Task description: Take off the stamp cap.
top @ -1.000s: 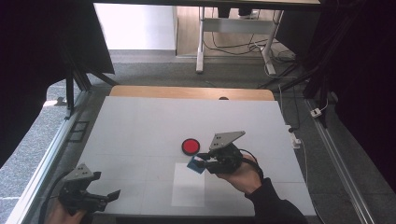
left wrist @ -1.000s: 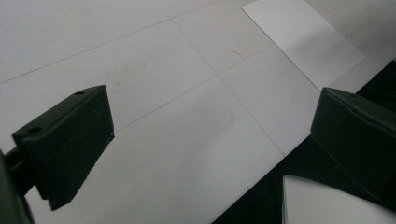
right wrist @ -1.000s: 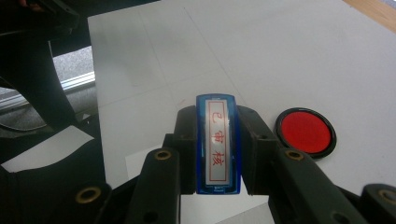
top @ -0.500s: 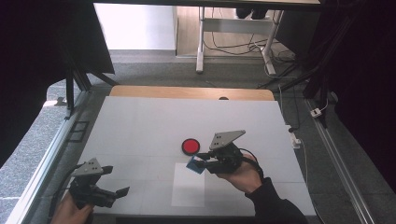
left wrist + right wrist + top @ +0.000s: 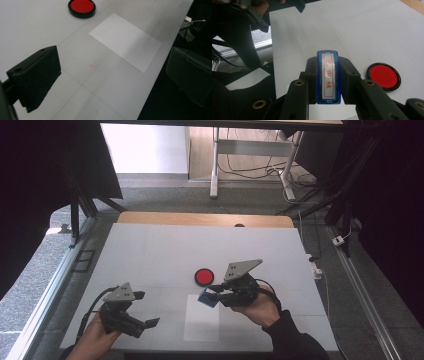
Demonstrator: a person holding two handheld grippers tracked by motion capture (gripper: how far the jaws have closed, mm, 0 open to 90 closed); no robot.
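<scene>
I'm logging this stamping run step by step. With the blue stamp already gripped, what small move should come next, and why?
Probably lower the right tool with the blue stamp onto the white sheet. The stamp is clamped between the jaws just above the sheet's far edge, beside the red ink pad. The left tool hangs open near the sheet and could steady it.

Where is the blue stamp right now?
The blue stamp is clamped between the right gripper's jaws, held over the top edge of the white paper sheet, just near of the red ink pad.
</scene>
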